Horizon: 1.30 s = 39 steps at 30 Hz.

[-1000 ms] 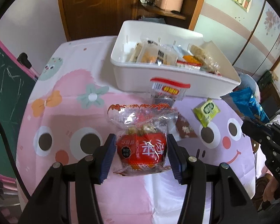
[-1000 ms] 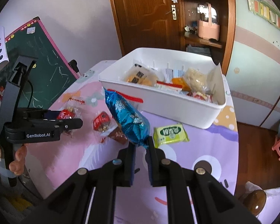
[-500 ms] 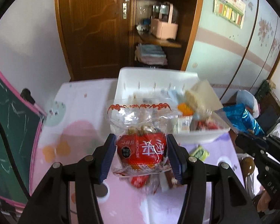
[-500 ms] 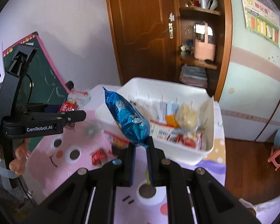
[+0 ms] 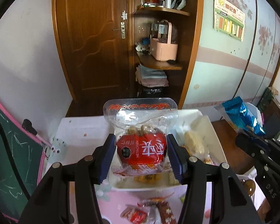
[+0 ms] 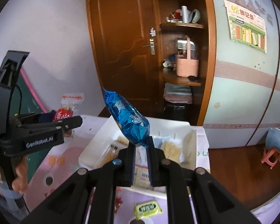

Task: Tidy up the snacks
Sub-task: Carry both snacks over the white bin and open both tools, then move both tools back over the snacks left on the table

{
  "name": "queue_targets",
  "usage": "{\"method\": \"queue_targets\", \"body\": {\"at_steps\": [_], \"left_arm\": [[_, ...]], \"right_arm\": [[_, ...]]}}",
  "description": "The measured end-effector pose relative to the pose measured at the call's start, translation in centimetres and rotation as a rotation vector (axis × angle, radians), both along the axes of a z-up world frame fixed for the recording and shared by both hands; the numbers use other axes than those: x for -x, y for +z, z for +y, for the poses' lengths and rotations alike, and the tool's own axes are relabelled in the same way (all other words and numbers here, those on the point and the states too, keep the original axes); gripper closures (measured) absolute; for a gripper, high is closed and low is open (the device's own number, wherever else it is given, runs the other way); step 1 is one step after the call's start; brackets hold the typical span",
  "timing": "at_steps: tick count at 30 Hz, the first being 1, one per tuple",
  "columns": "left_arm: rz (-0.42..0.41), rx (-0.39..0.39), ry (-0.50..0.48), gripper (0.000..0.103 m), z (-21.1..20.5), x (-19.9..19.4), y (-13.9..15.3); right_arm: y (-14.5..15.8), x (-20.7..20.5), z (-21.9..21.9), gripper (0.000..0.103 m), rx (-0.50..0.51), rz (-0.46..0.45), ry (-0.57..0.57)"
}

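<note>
My left gripper [image 5: 140, 149] is shut on a clear bag with a red label [image 5: 141, 149] and holds it in the air over the white bin [image 5: 217, 141]. It also shows in the right wrist view [image 6: 65, 112], at the left. My right gripper [image 6: 141, 145] is shut on the tail of a shiny blue snack pack [image 6: 127, 115], held upright above the white bin [image 6: 91, 151]. The blue pack also shows at the right of the left wrist view [image 5: 242, 117]. The bin holds several wrapped snacks.
The bin stands on a table with a pink cartoon cloth [image 6: 52, 166]. A green snack pack [image 6: 147, 208] and small red packs [image 5: 138, 214] lie on the cloth in front of the bin. A chalkboard [image 5: 7, 158] stands left, a wooden door [image 5: 91, 37] behind.
Both grippers have risen from the table with their snacks and moved forward; they now hang over the white bin. The view has tilted up toward the door.
</note>
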<state>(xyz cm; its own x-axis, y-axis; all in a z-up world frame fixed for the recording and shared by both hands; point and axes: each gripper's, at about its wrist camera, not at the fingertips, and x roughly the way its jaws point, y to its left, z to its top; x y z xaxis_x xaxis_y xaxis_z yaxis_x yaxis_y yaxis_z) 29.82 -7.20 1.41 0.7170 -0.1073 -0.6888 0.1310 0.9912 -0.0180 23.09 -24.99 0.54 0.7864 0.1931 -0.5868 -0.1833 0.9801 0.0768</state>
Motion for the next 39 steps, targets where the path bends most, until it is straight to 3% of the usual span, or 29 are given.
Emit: {"method": "queue_targets", "body": {"at_steps": [10,11,14,15,21,28,39], "left_arm": [[0.058,-0.013,0.018,0.049,-1.2,-4.5,-1.9],[0.065,-0.013,0.024,0.045,-1.1,-4.9,-2.3],[0.088,-0.019,0.043,0.009,-0.7,-5.2,-3.3],[0.087,-0.017,0.049,0.007,-0.5,-5.2,-3.4],[0.108,0.008,0.06,0.007,1.0,-4.5,-4.4],[0.142,0.057,0.099,0.007,3.0,-2.9,-5.1],[0.09,0.026,0.088,0.007,4.5,2.0,-3.4]], "right_arm": [[-2.3,-5.9,-1.9,0.092,-0.016,0.114,-0.098],[-2.8,-6.4,-2.0,0.09,-0.02,0.137,-0.099],[-4.5,-7.4,-2.0,0.086,-0.014,0.219,-0.1],[-5.1,-7.5,-2.0,0.085,-0.015,0.244,-0.099],[-6.1,-6.1,-1.8,0.07,0.003,0.247,-0.101],[-6.0,-4.1,-1.5,0.07,0.008,0.245,-0.087],[-5.4,1.1,-0.3,0.07,-0.006,0.248,-0.047]]}}
